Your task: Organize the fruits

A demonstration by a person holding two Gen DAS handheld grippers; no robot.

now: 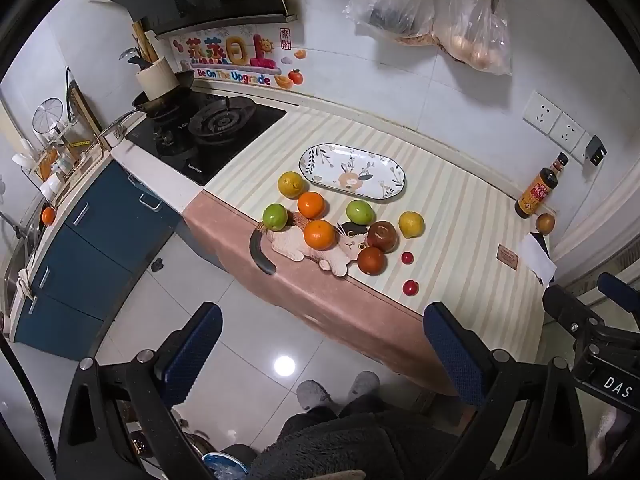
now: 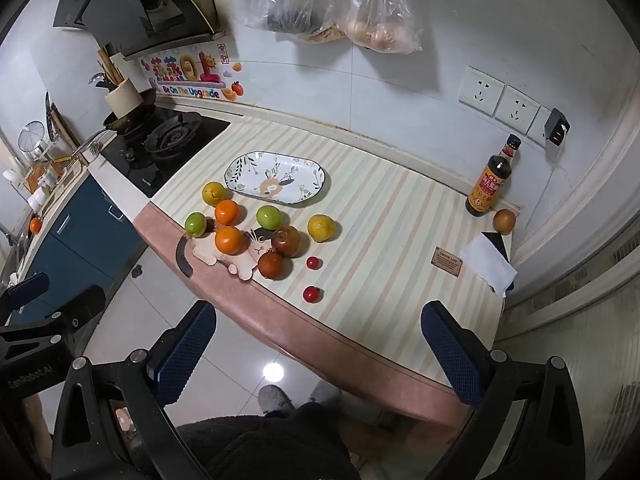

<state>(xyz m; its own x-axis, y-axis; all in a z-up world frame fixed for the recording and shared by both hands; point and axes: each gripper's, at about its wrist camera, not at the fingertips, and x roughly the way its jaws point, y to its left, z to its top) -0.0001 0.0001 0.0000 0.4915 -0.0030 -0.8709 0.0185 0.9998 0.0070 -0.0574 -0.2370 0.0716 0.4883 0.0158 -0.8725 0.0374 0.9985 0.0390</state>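
Several fruits lie in a cluster on the striped counter mat: two oranges, two green apples, two yellow citrus, two dark red fruits and two cherry tomatoes. An empty oval patterned plate sits behind them. My left gripper is open and empty, held over the floor in front of the counter. My right gripper is open and empty above the counter's front edge.
A cat-shaped mat lies under some fruit. A gas stove with a pan is to the left. A sauce bottle, a brown fruit and white paper are at the right. Bags hang on the wall.
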